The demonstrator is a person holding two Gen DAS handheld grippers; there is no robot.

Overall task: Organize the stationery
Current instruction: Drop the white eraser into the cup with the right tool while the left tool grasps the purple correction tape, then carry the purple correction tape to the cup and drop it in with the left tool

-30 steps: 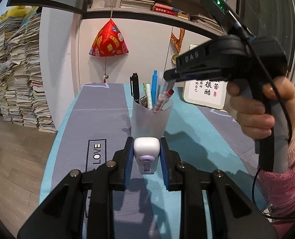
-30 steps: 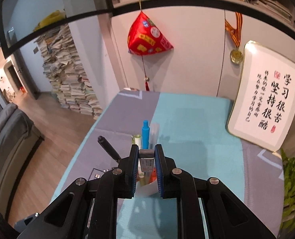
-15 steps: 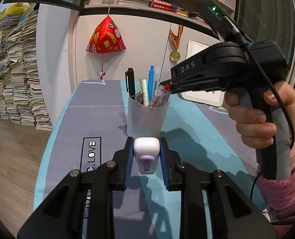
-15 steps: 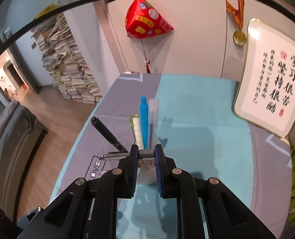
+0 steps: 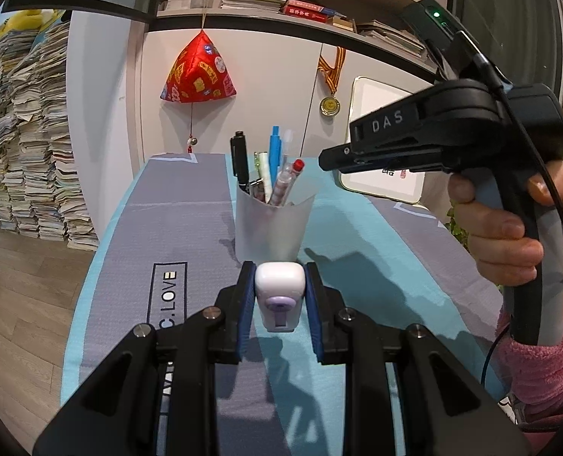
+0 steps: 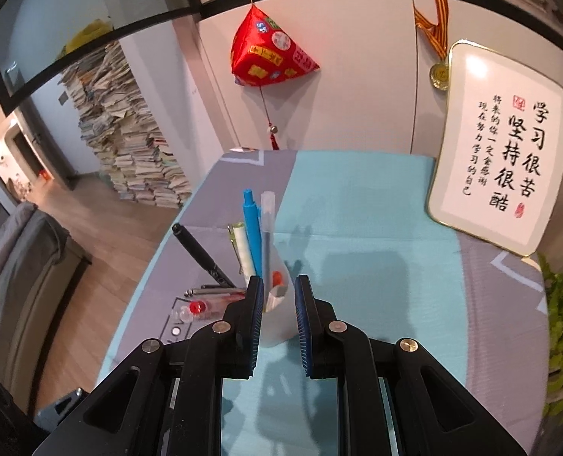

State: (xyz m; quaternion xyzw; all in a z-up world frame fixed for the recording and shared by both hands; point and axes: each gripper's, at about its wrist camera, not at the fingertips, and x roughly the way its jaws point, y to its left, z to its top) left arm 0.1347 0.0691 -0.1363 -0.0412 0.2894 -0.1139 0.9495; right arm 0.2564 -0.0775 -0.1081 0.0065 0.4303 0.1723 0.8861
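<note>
A translucent pen cup (image 5: 272, 228) stands on the grey and teal mat (image 5: 190, 228), holding a black pen (image 5: 239, 163), a blue pen (image 5: 274, 152) and several others. My left gripper (image 5: 279, 296) is shut on a white correction tape with a purple button (image 5: 279, 294), just in front of the cup. My right gripper (image 6: 277, 315) is open and empty, right above the cup (image 6: 277, 304); in the left wrist view it hovers to the cup's upper right (image 5: 331, 161). The item it let go shows inside the cup (image 6: 277, 288).
A framed calligraphy board (image 6: 505, 167) leans on the wall at the back right. A red hanging ornament (image 5: 198, 72) and a medal (image 5: 329, 104) hang behind. Green leaves (image 6: 562, 323) are at the right edge. Stacked books (image 5: 23, 144) stand on the floor, left.
My right gripper has opened and the small item it held has dropped into the cup. My left gripper still holds the correction tape and sits a bit nearer the cup.
</note>
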